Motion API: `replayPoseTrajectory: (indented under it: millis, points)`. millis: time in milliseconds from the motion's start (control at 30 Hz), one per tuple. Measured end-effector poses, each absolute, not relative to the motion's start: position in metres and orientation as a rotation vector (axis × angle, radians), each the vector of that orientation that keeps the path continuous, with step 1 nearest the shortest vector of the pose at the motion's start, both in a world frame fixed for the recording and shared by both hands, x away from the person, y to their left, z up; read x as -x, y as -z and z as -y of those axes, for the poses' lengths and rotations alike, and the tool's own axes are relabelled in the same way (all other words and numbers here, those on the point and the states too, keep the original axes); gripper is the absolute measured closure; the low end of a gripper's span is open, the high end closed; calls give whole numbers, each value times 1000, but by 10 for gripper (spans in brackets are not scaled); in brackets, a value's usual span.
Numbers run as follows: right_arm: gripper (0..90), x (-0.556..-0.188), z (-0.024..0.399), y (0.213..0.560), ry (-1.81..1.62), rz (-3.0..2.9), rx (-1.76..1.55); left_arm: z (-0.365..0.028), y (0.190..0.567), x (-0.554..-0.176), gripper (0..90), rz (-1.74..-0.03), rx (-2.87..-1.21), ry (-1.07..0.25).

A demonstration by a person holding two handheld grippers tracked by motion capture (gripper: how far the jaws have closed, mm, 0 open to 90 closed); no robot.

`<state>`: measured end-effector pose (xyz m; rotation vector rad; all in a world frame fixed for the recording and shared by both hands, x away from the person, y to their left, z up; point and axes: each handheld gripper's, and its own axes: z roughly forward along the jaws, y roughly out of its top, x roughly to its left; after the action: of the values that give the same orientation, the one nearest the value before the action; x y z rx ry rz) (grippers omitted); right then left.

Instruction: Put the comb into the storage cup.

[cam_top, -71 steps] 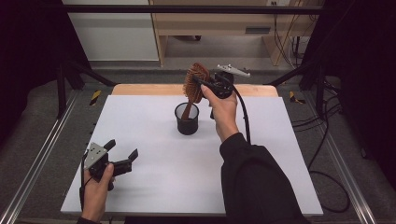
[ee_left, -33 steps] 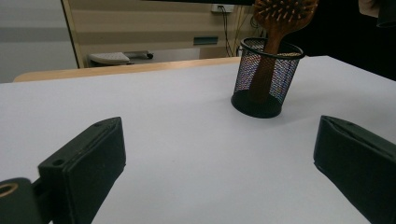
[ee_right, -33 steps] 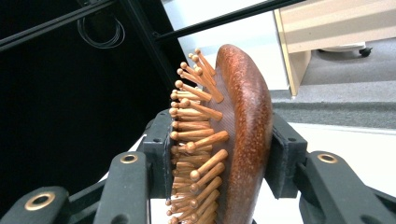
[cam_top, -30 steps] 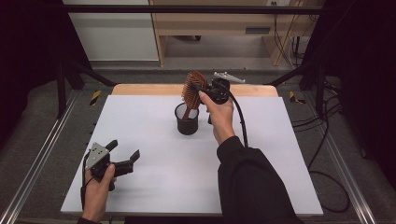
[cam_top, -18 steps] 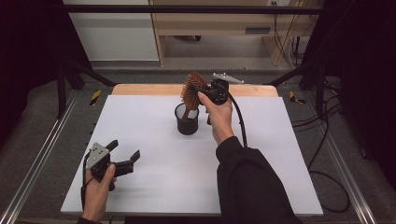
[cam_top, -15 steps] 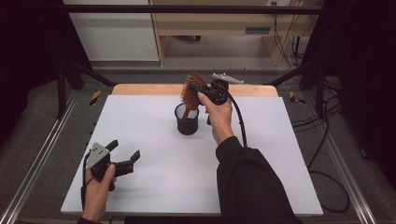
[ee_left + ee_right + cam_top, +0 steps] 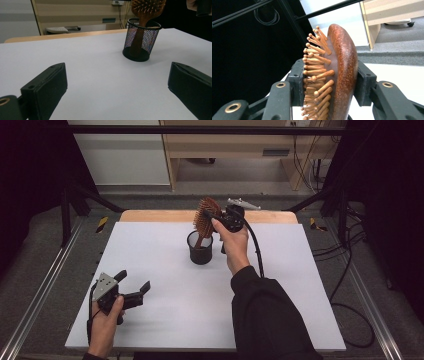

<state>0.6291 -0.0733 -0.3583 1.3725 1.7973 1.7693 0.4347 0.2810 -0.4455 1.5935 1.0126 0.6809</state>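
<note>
Brush (image 7: pixel 205 217) stands handle-down in the mesh cup (image 7: pixel 200 251) at table centre toward 12 o'clock, long axis near upright, head tipped slightly. Right gripper (image 7: pixel 223 217) is clenched on the brush head, one jaw on bristles, one on the back. Left gripper (image 7: pixel 131 290) idles at 7 o'clock, jaws wide, empty, well apart from cup.

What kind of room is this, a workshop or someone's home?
Probably a lab recording bench: a white table inside a black metal frame, loose cables on the floor, and a cabled hand-held claw gripping a wooden hairbrush.
</note>
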Motion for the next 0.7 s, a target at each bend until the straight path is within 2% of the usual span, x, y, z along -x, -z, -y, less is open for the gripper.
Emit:
replayPoseTrajectory:
  millis: [700]
  points:
    - [489, -641, 85, 366, -1744, -1778, -1436, -280, 445, -434, 28, -1000, -1599, -674]
